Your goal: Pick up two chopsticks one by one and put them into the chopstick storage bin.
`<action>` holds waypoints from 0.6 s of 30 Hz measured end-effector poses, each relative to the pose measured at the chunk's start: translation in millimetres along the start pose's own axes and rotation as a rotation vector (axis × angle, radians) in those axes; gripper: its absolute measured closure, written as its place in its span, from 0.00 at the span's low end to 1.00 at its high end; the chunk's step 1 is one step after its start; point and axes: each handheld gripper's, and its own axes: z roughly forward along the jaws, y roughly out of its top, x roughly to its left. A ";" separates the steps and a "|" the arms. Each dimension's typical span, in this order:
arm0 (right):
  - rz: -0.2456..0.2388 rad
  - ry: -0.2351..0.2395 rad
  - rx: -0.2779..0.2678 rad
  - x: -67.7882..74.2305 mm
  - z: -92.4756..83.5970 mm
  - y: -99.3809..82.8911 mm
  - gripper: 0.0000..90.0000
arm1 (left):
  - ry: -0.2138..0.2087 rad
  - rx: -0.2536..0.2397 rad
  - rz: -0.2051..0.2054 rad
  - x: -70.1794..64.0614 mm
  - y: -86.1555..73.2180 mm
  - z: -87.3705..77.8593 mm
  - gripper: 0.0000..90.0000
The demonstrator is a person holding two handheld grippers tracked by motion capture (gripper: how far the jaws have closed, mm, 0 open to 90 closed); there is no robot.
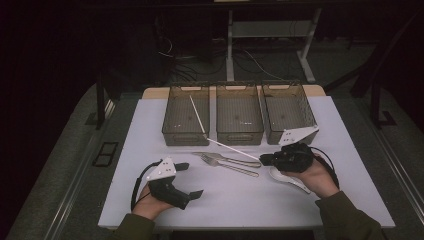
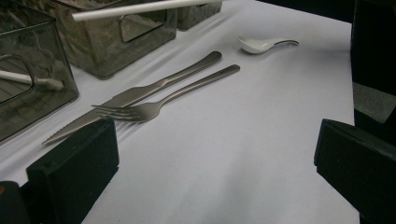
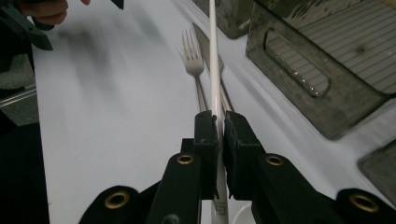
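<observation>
**White chopstick lifted toward the bins**

The right gripper (image 3: 218, 122) is pinching a white chopstick (image 1: 233, 149) between closed jaws, holding it clear of the bench near the right front area, with its far end pointing toward the left bin (image 1: 185, 116) at the back edge. Another chopstick (image 1: 197, 115) is already leaning inside that bin. The left gripper (image 1: 186, 179) is resting near the front left corner, its jaws standing wide apart and holding nothing. A knife (image 2: 140, 93), a fork (image 2: 159, 103) and a white spoon (image 2: 261, 44) are lying on the bench mid-way between the bins and the front edge. The step in hand seems to be carrying the chopstick to its bin. Next, it is probably calling for swinging the stick over the left bin's rim and opening the jaws without knocking the middle bin (image 1: 239, 117).
</observation>
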 end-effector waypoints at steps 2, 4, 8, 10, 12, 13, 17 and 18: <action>0.009 -0.012 -0.007 -1.1 1.4 3.5 0.93 | 0.001 0.001 -0.006 -0.4 -0.1 0.1 0.00; 0.012 -0.024 -0.009 -2.2 3.0 7.7 0.93 | 0.000 0.001 -0.002 -0.7 0.1 0.0 0.00; 0.022 -0.040 -0.017 -4.8 5.1 18.7 0.93 | -0.001 0.001 -0.003 -1.2 0.1 0.3 0.00; 0.027 -0.047 -0.024 -6.1 6.2 24.9 0.93 | -0.002 0.001 -0.006 -1.4 0.1 0.3 0.00; 0.028 -0.057 -0.021 -7.3 7.7 31.8 0.93 | -0.003 0.001 -0.006 -1.3 0.1 0.1 0.00; 0.028 -0.059 -0.022 -8.0 8.5 35.1 0.93 | -0.003 0.001 -0.006 -1.3 0.1 0.0 0.00; 0.039 -0.071 -0.023 -10.3 12.3 48.5 0.93 | -0.003 0.001 0.000 -1.2 0.4 -0.1 0.00; 0.034 -0.076 -0.023 -10.9 13.7 51.6 0.93 | -0.003 0.001 0.001 -1.3 0.5 -0.1 0.00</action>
